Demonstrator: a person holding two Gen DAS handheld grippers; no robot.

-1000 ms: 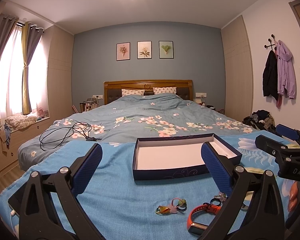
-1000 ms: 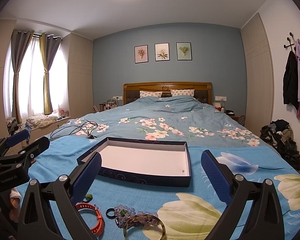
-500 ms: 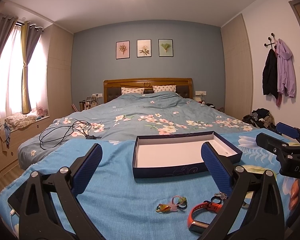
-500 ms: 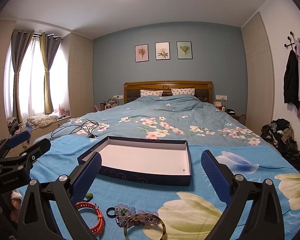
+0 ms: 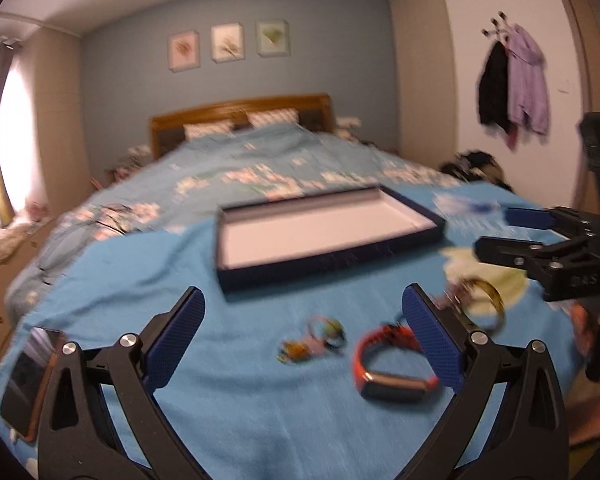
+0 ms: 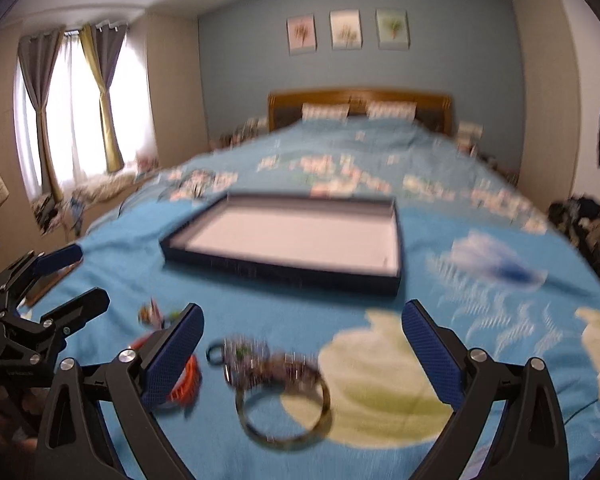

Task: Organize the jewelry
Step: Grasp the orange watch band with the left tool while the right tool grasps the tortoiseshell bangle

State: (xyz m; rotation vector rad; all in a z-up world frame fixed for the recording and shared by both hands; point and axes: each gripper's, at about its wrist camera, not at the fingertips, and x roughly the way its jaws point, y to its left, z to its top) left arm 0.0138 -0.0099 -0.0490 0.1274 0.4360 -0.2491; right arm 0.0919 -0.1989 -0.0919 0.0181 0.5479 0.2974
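— Looking at both feeds, why is the jewelry lying where it is?

— I read it as a staging layout. The dark tray (image 6: 284,268) sits open on the blue blanket (image 5: 220,420) with nothing in it that I can make out, and the pieces lie in a loose row just in front of it, near my grippers. The orange band (image 5: 392,364) and a small colourful trinket (image 5: 312,340) are ahead of the left gripper (image 5: 302,344). A gold bangle (image 6: 284,412) touches a beaded piece (image 6: 260,360) ahead of the right gripper (image 6: 302,354). A phone (image 5: 28,384) lies at the blanket's left edge.

— How are the 2 grippers set?

— Both are pitched down toward the blanket, above the pieces and apart from them. The left one's jaws stand wide apart with nothing between them; the right one's are spread just as wide, also holding nothing. Each view catches the other gripper at its edge, so they sit side by side.

— Where does the task stand?

— I judge it unstarted: every piece is outside the tray. Blur hides finer detail.
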